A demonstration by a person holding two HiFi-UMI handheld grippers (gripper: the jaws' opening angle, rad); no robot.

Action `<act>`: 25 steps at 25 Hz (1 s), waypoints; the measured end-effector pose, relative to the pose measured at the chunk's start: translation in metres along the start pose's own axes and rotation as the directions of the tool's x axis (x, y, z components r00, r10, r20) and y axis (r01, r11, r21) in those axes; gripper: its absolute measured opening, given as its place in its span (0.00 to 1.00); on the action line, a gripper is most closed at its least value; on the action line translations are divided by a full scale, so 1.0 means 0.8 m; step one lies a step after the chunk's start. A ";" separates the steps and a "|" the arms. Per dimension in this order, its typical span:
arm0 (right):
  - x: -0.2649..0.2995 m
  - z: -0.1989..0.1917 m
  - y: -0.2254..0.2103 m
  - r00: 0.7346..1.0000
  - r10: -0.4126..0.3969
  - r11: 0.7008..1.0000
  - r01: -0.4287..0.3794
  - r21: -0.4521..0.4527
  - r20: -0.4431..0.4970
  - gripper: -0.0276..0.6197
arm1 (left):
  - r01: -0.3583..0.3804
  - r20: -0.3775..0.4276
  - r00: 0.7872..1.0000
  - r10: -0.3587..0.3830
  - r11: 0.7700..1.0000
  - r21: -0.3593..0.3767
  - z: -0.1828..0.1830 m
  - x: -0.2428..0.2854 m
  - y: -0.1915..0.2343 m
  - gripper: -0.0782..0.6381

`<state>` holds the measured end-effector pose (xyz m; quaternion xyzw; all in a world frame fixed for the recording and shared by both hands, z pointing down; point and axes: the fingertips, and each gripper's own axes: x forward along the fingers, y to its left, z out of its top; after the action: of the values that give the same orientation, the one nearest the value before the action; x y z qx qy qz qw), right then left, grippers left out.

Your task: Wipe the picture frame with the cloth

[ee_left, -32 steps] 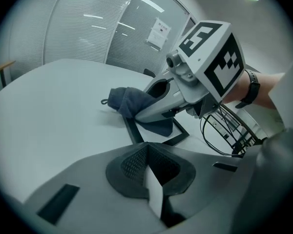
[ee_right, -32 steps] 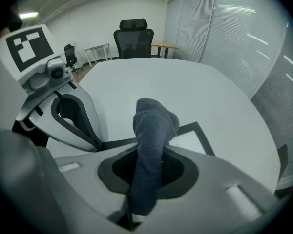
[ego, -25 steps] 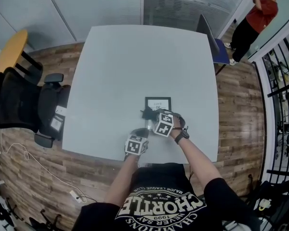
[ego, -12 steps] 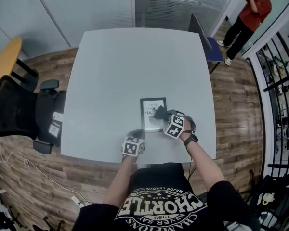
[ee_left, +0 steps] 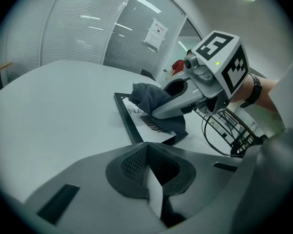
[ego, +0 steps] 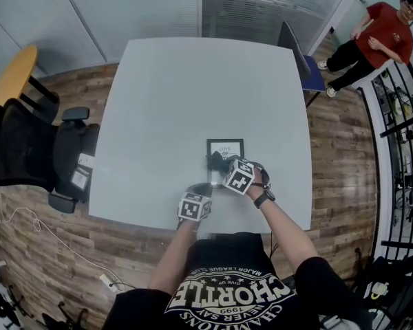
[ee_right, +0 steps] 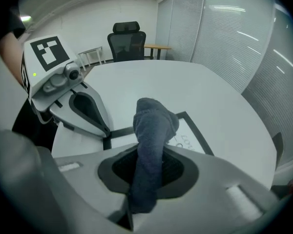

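A black-rimmed picture frame (ego: pixel 225 148) with printed lettering lies flat on the white table (ego: pixel 193 88), close to its near edge. My right gripper (ego: pixel 220 165) is shut on a dark blue-grey cloth (ego: pixel 215 160), which presses on the frame's near left part. In the right gripper view the cloth (ee_right: pixel 154 126) stands up between the jaws of the right gripper (ee_right: pixel 149 169), with the frame (ee_right: pixel 198 133) beyond. My left gripper (ego: pixel 202 188) is shut, its tips at the frame's near left corner. From the left gripper view the cloth (ee_left: pixel 149 96) rests on the frame (ee_left: pixel 130 121).
A black office chair (ego: pixel 27 150) and a yellow-topped desk (ego: pixel 14 74) stand to the left. A blue chair (ego: pixel 304 64) sits at the table's far right corner. A person in a red shirt (ego: pixel 380 36) stands beyond it. Black railings (ego: pixel 406 115) run along the right.
The right gripper has slid the cloth from the frame's right side back to its near left part. The left gripper stays at the corner. The person in red has lowered both arms.
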<state>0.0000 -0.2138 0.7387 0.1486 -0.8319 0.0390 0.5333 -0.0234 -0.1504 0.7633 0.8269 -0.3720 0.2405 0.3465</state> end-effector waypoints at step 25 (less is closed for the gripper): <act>-0.030 -0.107 -0.006 0.992 -0.041 0.998 0.047 0.047 -0.120 0.16 | -0.020 0.007 1.000 0.020 1.000 0.006 0.001 -0.005 0.003 0.10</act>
<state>0.0857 -0.1940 0.7531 0.1776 -0.7938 0.0567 0.5790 -0.0278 -0.1501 0.7612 0.8251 -0.3807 0.2422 0.3402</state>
